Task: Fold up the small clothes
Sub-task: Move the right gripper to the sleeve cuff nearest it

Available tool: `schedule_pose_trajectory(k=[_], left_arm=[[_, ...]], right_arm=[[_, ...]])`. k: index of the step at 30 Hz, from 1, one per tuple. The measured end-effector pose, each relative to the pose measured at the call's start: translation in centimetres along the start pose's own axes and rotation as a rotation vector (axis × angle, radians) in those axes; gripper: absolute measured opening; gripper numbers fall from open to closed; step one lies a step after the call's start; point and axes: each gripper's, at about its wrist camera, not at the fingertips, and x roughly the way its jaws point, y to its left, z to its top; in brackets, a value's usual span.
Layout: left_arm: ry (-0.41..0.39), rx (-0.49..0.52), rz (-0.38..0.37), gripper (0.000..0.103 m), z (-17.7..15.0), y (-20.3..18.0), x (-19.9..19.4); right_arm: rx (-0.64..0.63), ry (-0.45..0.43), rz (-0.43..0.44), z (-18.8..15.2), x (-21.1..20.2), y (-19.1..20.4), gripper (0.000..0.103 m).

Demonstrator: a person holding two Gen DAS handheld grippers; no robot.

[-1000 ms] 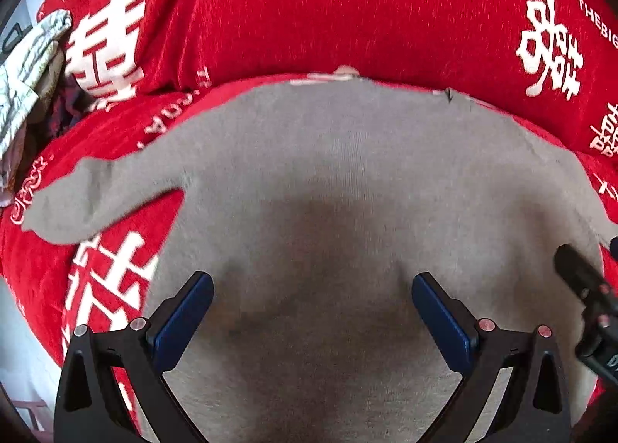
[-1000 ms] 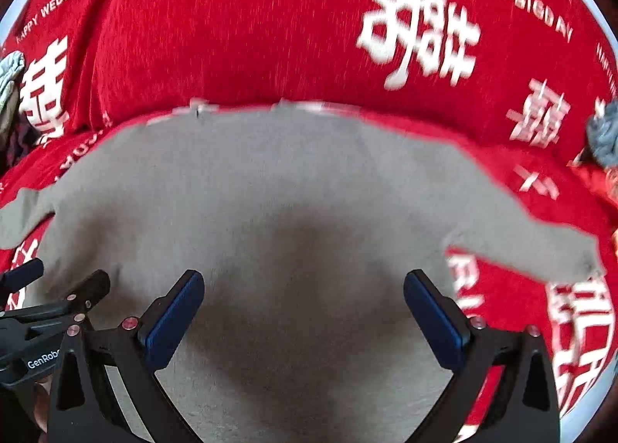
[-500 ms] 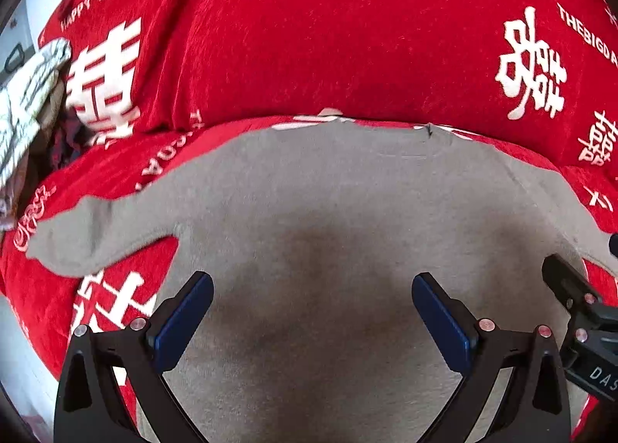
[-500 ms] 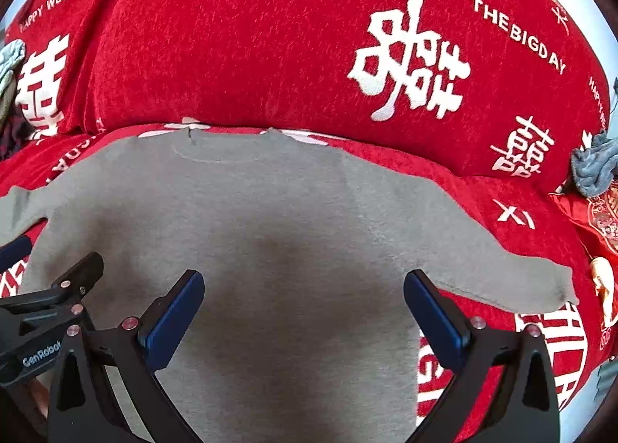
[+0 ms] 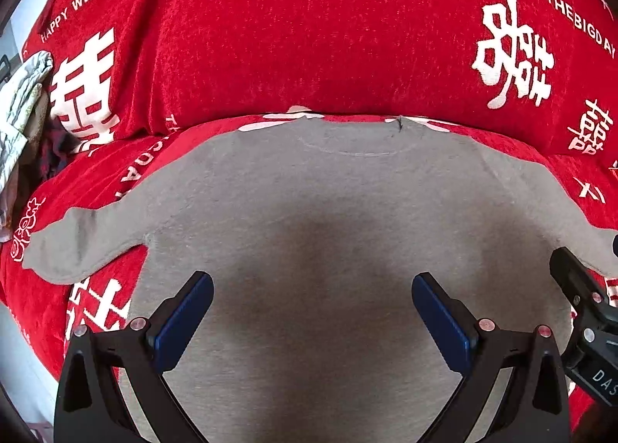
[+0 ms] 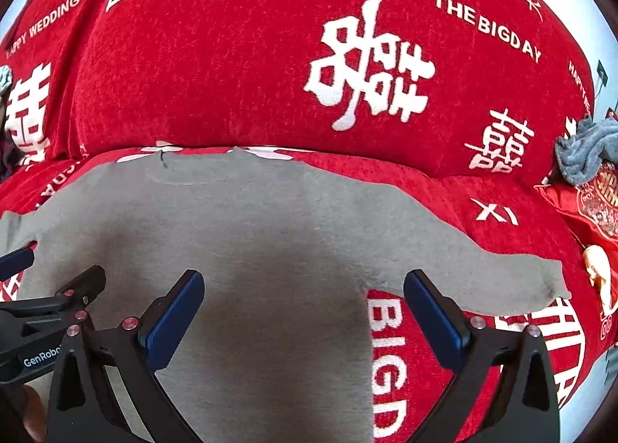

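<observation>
A grey top [image 5: 328,219] lies spread flat on a red sofa cover [image 5: 309,37] printed with white characters and the words "HAPPY WEDDING" and "THE BIG DAY". Its neckline sits at 12 o'clock, just below the back cushion, and the body runs down to 6 o'clock under both tools. In the left wrist view one sleeve [image 5: 81,246] reaches out to 9 o'clock, its cuff resting on the cover. In the right wrist view the other sleeve [image 6: 483,273] stretches to 3 o'clock and ends flat.

The left tool [image 5: 312,317] hangs over the lower body of the top with its jaws spread wide and nothing between them. The right tool [image 6: 303,315] is likewise spread wide and empty, its right finger over the armpit where the sleeve meets the body. Each tool shows at the edge of the other's view, side by side.

A pale cloth [image 5: 23,103] lies at 9 o'clock past the sofa's end, and a blue-grey cloth [image 6: 583,151] at 3 o'clock.
</observation>
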Motion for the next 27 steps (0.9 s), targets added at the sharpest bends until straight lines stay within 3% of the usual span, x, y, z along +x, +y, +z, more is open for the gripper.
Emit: schedule_pose_trajectory(k=[6,13,27], left_arm=[[0.017,0.029,-0.005,0.103,0.3,-2.0,0.1],[0.011,0.093,0.044,0.103,0.7,-4.8,-0.3],[0.037,0.144,-0.037,0.103,2.0,-11.2,-0.9]], right_arm=[[0.030,0.001,-0.010,0.4,-0.1,-2.1,0.103],[0.063,0.004,-0.024,0.3,-0.1,-4.4,0.103],[0.160,0.015,-0.095,-0.4,0.1,-11.7,0.103]])
